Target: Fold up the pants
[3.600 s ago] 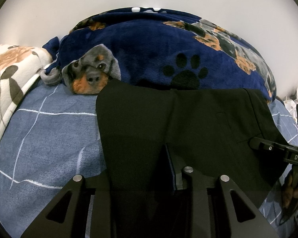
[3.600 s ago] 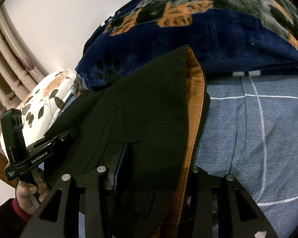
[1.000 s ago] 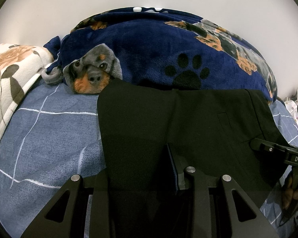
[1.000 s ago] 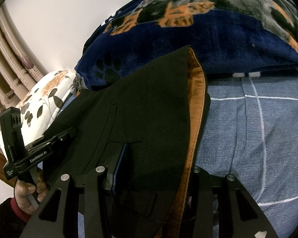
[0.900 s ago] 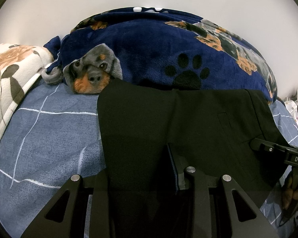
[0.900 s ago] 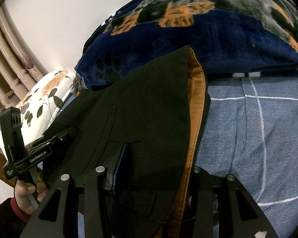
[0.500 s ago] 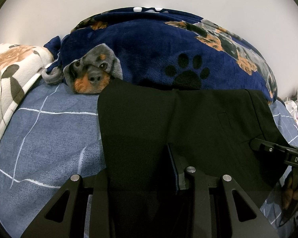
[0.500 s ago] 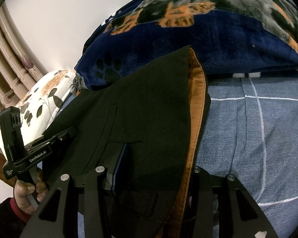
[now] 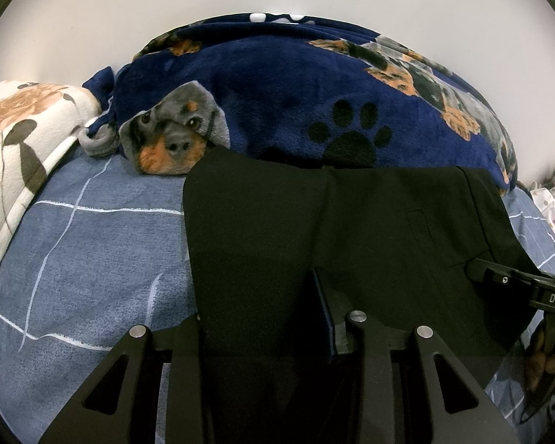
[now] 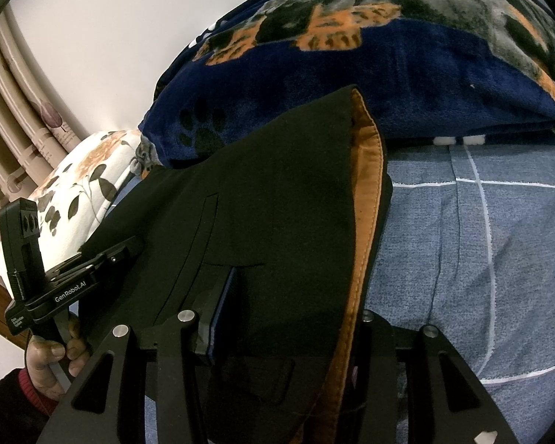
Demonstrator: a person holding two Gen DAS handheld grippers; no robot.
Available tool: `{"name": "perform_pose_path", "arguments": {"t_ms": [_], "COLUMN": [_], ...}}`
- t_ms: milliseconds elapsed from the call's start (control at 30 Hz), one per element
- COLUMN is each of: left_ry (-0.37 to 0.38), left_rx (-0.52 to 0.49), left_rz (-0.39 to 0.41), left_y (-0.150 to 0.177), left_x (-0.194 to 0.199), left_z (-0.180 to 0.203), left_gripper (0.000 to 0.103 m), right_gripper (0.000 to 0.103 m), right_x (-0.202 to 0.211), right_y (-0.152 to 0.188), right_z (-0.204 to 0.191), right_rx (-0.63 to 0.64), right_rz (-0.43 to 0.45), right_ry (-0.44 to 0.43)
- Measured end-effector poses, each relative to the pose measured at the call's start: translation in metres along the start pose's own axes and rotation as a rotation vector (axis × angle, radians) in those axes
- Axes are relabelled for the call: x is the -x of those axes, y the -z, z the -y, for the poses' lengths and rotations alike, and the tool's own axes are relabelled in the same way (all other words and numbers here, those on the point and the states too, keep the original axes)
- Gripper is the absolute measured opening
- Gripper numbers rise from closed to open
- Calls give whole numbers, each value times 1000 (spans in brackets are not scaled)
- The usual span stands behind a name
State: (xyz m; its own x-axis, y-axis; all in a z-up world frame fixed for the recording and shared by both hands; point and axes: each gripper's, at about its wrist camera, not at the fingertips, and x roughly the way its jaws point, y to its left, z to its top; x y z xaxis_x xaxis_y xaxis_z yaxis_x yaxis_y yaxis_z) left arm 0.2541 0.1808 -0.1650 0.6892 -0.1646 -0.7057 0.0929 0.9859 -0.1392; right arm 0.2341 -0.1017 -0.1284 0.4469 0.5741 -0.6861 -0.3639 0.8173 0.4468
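A: How are the pants (image 9: pixel 314 229) lying?

B: Flat across the bed (image 9: pixel 92 251), long axis running left to right, far edge touching the dog blanket (image 9: pixel 296 85).

A: Jaws?

B: I'm seeing the left gripper (image 9: pixel 262 318) and the right gripper (image 10: pixel 288 318) both clamping the near edge.

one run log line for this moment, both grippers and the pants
left hand-held gripper: shut on pants | right hand-held gripper: shut on pants | pants: black, on bed, far edge at blanket | fold: not yet done
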Motion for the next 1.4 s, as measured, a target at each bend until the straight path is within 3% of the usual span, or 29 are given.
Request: {"name": "perform_pose_path", "arguments": {"t_ms": [1267, 1400], "left_ry": [-9, -25], "left_rx": [2, 16], "left_rz": [2, 19], "left_y": [-1, -1], "left_x": [-1, 3], "left_z": [0, -8], "left_gripper": [40, 48], "right_gripper": [41, 52], "right_x": [-2, -2], "right_y": [0, 0], "right_z": [-1, 3], "right_rx": [6, 10], "right_rz": [-1, -11], "right_ry": [7, -21]}}
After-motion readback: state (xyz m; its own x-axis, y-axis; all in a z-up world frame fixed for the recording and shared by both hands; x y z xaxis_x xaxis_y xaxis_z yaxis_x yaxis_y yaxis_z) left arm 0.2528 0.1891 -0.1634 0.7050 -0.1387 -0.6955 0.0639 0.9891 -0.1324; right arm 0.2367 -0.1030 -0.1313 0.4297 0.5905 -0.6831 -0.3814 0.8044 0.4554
